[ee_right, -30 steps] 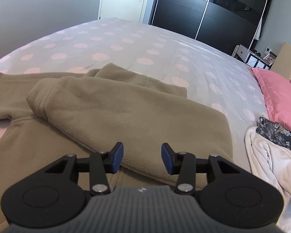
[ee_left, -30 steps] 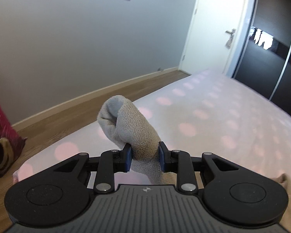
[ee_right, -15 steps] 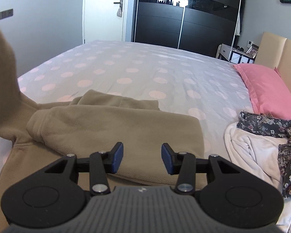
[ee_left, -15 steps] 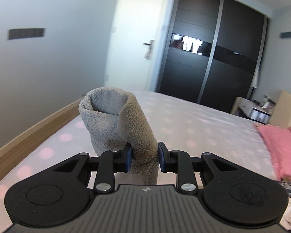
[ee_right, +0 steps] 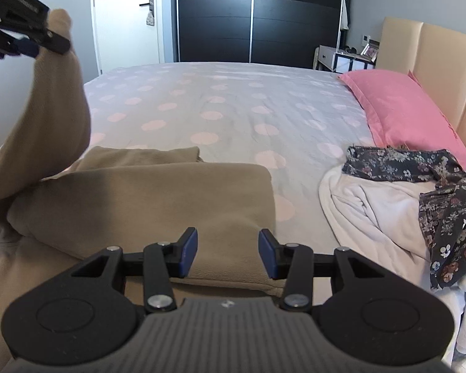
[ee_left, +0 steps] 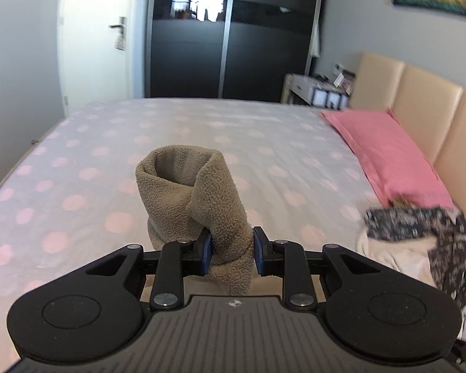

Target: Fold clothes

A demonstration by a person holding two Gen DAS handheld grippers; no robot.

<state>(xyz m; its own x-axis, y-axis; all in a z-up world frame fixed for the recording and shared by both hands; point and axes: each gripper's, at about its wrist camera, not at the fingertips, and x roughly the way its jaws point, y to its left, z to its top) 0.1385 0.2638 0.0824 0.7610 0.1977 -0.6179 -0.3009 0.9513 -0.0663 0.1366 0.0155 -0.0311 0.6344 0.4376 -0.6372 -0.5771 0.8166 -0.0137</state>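
a: where is the fleece top right now?

b: the tan fleece top lies on the bed, near its close edge, folded into a thick slab. one sleeve is lifted off it. the left gripper is clamped on that sleeve, both blue pads pressing into the bunched fleece, and the cuff end stands up past the fingertips like an open tube.

a: can you see that from the other side too?

b: yes. in the right wrist view the left gripper sits high in the top left corner, and the sleeve hangs from it in a long curve down to the body of the top.

a: and the right gripper?

b: the right gripper has its jaws parted with nothing between them. it hangs just above the near edge of the folded slab; i cannot tell if it touches the fabric.

a: what else is on the bed?

b: the cover is pale grey with pink dots. a pink pillow lies against the beige headboard. nearer, to the right of the fleece and apart from it, there is a heap with a white garment and a dark floral garment draped over it. a dark wardrobe and a white door stand beyond the far side of the bed.
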